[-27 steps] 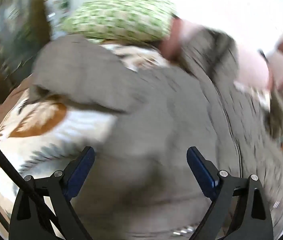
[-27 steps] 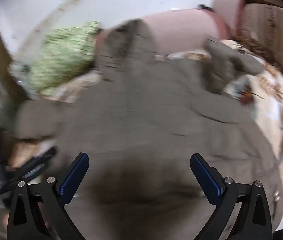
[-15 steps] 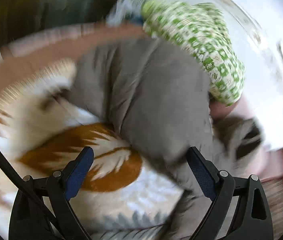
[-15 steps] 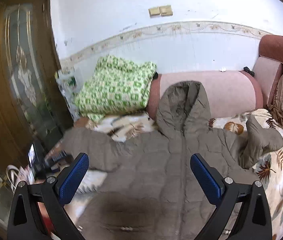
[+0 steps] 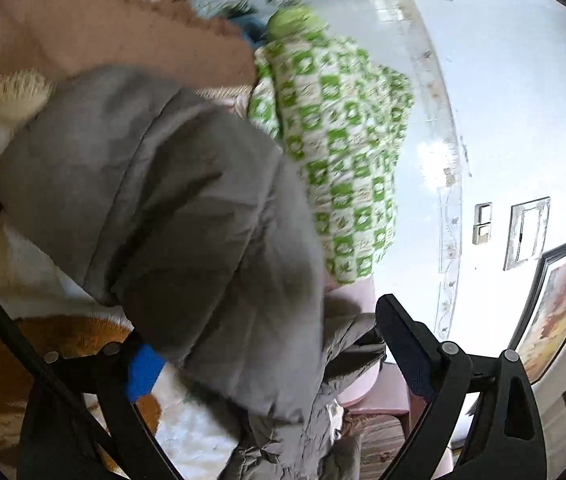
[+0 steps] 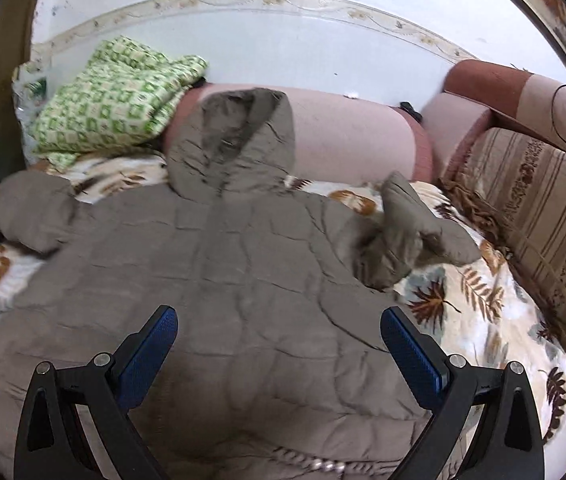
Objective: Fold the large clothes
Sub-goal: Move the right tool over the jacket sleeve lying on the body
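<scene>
Grey-brown quilted hooded puffer jacket (image 6: 243, 264): spread front-up w/ zip closed on leaf-print cream blanket (image 6: 483, 312) over the pink sofa (image 6: 347, 136); hood up against the backrest.
- Left sleeve (image 5: 171, 208): lies out to the side, its end between the fingers of our left gripper (image 5: 271, 356). Tongs wide apart, not yet clenched, one blue pad partly under the cloth.
- Right sleeve (image 6: 399, 232): crumpled, bent back on itself beside the body.
- Right gripper (image 6: 279, 348): released, tongs spread, hovering over lower chest, holding nothing.
- Green-and-white check cushion (image 6: 115, 100): at sofa's left end, just beside hood.

Step in hand, as we judge it: grab left cuff, fold sleeve across chest. To do well: bite both layers near the cuff, lift clear of blanket, lay flat along the chest; right gripper could pin the body so it won't drag.

Labels/writing: none legible; wall picture too blurred.
</scene>
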The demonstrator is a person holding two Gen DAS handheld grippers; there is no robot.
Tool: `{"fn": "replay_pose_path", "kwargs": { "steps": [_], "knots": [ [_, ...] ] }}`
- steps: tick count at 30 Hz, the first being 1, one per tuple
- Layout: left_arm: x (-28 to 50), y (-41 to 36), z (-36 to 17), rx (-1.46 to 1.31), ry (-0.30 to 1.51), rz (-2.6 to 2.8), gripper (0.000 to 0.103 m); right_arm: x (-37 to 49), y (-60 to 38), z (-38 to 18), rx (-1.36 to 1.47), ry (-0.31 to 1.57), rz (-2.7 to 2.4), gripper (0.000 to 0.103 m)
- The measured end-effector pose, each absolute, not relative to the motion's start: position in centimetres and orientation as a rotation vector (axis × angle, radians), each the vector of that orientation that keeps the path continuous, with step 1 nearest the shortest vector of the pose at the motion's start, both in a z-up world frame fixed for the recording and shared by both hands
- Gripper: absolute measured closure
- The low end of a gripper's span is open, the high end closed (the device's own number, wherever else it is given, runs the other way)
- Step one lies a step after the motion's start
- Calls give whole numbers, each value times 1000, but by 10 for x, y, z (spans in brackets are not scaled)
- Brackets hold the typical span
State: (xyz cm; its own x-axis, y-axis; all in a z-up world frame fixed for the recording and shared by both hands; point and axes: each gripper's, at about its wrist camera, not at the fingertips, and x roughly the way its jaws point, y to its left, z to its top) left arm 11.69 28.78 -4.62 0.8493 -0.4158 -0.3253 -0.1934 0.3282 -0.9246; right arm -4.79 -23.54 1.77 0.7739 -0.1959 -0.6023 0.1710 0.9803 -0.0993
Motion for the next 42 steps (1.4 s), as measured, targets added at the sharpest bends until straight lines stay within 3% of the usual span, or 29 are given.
{"fn": "replay_pose_path", "kwargs": {
  "steps": [1, 2, 4, 11, 19, 21, 23, 25, 29, 42],
  "knots": [
    [120, 289, -39, -1210, 596, -116, 52, -47, -237, 14, -41, 658, -203, 0],
    [119, 288, -33, -1161, 628, -57, 76, -45, -239, 11, -40, 660, -205, 0],
    [104, 289, -13, -1063, 634, 121, 87, -41, -242, 3, -34, 669, -211, 0],
    [78, 241, 63, -773, 559, 358, 92, -41, -256, -5, -5, 625, -216, 2],
    [114, 68, 108, -568, 580, -180, 91, -34, -278, -26, 58, 640, -217, 2],
    [122, 9, 93, -507, 668, -370, 80, -34, -282, -21, 58, 618, -208, 2],
    [126, -49, 73, -426, 777, -518, 50, -36, -282, -16, 26, 581, -225, 2],
    [120, -79, 62, -361, 810, -551, 42, -38, -284, -11, 2, 552, -245, 2],
    [107, -97, 70, -276, 756, -515, 25, -37, -296, -9, 31, 558, -242, 2],
    [61, -25, 26, -160, 735, -167, 23, -5, -335, -48, 453, 750, -148, 2]
  ]
}}
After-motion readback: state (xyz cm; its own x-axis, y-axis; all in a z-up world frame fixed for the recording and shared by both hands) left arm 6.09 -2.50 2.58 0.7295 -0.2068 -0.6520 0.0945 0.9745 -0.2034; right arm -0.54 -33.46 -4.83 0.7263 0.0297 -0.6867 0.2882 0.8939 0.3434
